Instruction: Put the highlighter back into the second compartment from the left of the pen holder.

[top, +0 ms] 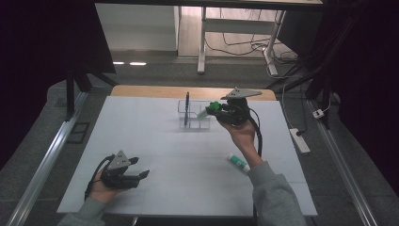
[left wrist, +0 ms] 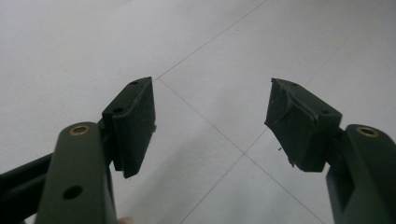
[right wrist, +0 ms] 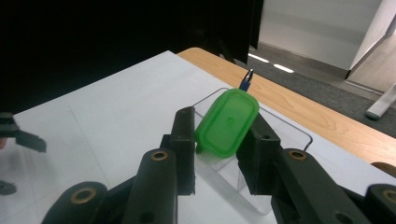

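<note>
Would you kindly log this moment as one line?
right gripper: shut on green-capped item above clear organizer | left gripper: open, idle | tube: on table

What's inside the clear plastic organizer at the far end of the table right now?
A dark blue pen stands upright in the clear organizer. The right gripper holds a green-capped item above it, covering part of the compartments, so what lies beneath can't be seen.
</note>
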### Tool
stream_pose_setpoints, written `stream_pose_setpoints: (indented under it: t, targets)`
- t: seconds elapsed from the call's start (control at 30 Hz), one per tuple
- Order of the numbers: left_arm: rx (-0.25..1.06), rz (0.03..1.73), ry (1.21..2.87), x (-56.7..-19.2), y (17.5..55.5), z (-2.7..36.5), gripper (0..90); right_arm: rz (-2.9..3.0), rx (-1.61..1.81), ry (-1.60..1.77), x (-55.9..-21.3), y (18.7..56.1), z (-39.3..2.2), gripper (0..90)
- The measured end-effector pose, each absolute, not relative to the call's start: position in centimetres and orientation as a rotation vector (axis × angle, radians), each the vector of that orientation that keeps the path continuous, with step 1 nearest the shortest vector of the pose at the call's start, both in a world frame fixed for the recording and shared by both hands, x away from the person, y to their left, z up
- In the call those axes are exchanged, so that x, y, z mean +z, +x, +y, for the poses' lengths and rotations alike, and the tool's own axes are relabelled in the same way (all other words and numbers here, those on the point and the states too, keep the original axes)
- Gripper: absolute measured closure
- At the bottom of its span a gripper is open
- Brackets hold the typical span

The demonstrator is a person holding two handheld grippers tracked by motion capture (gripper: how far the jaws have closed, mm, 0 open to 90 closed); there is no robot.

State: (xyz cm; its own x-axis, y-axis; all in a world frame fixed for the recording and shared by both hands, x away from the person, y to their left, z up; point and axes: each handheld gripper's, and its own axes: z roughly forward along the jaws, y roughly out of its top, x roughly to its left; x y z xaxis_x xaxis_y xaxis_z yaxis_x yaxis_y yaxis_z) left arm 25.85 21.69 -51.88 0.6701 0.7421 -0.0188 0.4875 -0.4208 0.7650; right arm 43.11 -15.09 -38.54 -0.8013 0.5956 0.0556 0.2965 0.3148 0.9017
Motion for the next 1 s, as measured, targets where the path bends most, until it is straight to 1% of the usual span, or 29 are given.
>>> stream_pose_setpoints:
  t: [0.6,1.0]
  targets:
    - [0.416,0.943,2.104,-51.9,25.9,21.7,32.2,2.275,1.459,0.910,-38.4,46.6,-13.3,69.2]
    - [0.411,0.943,2.115,-52.0,26.0,21.7,32.0,2.281,1.396,0.955,-39.4,48.4,-12.4,69.1]
